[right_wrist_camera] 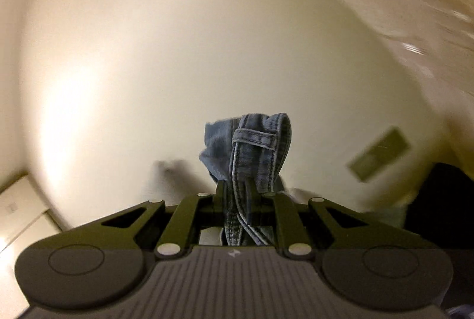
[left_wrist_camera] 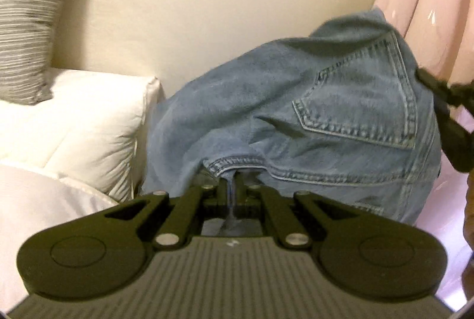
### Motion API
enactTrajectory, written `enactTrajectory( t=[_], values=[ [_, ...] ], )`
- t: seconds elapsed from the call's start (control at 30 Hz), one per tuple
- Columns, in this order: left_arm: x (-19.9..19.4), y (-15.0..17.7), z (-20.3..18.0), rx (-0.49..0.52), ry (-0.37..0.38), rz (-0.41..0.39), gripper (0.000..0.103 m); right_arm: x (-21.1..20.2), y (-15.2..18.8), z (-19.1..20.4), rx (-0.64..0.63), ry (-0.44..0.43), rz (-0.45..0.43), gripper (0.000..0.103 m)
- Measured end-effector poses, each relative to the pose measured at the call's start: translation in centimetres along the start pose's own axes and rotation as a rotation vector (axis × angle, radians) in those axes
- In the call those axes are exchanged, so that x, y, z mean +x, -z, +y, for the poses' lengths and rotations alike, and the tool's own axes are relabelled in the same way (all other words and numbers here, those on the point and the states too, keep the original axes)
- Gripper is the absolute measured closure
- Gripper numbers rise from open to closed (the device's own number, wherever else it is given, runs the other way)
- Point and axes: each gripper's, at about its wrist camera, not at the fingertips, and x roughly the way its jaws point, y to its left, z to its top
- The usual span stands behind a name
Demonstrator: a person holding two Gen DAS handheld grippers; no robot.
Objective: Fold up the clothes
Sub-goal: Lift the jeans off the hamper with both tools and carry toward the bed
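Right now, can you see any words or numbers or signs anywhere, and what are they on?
No readable words or numbers anywhere.
Left gripper: a small white mark on its grey body, a logo shape, no letters.
Right gripper: the same small white mark, no letters.
Jeans: only stitching shows, no label.
Dark plate on the wall: too blurred to read.

A blurred dark plate (right_wrist_camera: 379, 153) on the wall (details unreadable).

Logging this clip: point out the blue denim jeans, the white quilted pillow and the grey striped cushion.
Blue denim jeans (left_wrist_camera: 340, 99), left wrist view, back pocket.
White quilted pillow (left_wrist_camera: 97, 123), left wrist view, its face.
Grey striped cushion (left_wrist_camera: 29, 16), left wrist view, middle.
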Motion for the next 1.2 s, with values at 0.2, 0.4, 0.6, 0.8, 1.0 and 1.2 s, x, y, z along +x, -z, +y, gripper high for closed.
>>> enactTrajectory(
  t=[0.2,0.4,0.6,0.8,1.0,1.2],
  values=[
    [-9.2,0.7,-0.7,-0.062,-0.032,-0.158,0.103,-0.1,-1.7,8.3,-0.072,-0.195,0.011,0.091],
    [-22.0,1.9,-0.8,-0.107,-0.128,-0.332,0.103,0.1,-1.8,17.5,-0.107,-0.403,0.053,0.094],
    [-35.4,5.2,-0.7,-0.182,-0.356,-0.431,0.103,1.8,-0.3,30.3,-0.198,-0.598,0.204,0.103],
    [-42.7,17.2,8.2,-0.507,-0.677,-0.207,0.098,4.0,9.9,32.3,-0.217,-0.43,0.54,0.062],
    [-46.5,30.1,10.8,-0.755,-0.888,0.038,0.098,3.8,23.5,28.3,-0.259,-0.163,0.901,0.052],
    [-48.3,35.3,7.2,-0.814,-0.906,0.106,0.096,0.1,32.7,18.1,-0.283,0.084,1.191,0.052]
  ],
)
